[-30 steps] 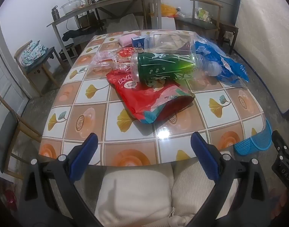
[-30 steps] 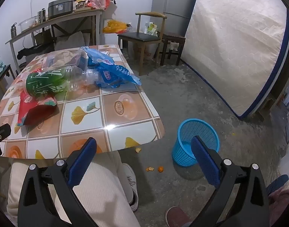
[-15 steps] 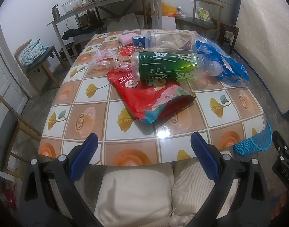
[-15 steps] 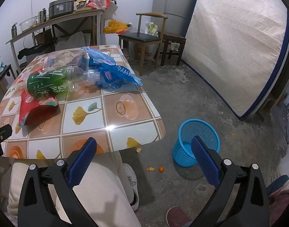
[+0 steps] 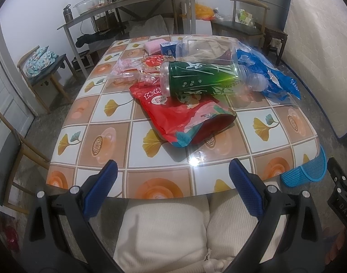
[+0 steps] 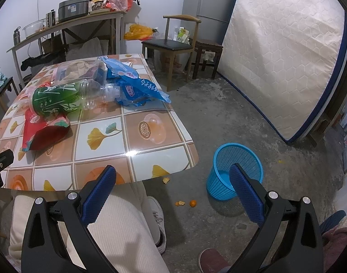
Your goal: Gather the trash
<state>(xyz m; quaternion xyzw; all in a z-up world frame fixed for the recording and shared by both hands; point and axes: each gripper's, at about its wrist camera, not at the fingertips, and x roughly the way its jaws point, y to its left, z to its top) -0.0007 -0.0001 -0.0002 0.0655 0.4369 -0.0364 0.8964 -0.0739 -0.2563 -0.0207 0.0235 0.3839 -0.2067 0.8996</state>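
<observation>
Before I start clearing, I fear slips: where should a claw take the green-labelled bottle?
Probably across the labelled belly of the bottle, coming from above. It lies on its side atop the red bag, neck toward the blue wrapper.

Both wrist views look from the table's (image 5: 109,136) near edge; right angles toward floor, sharing tabletop
</observation>
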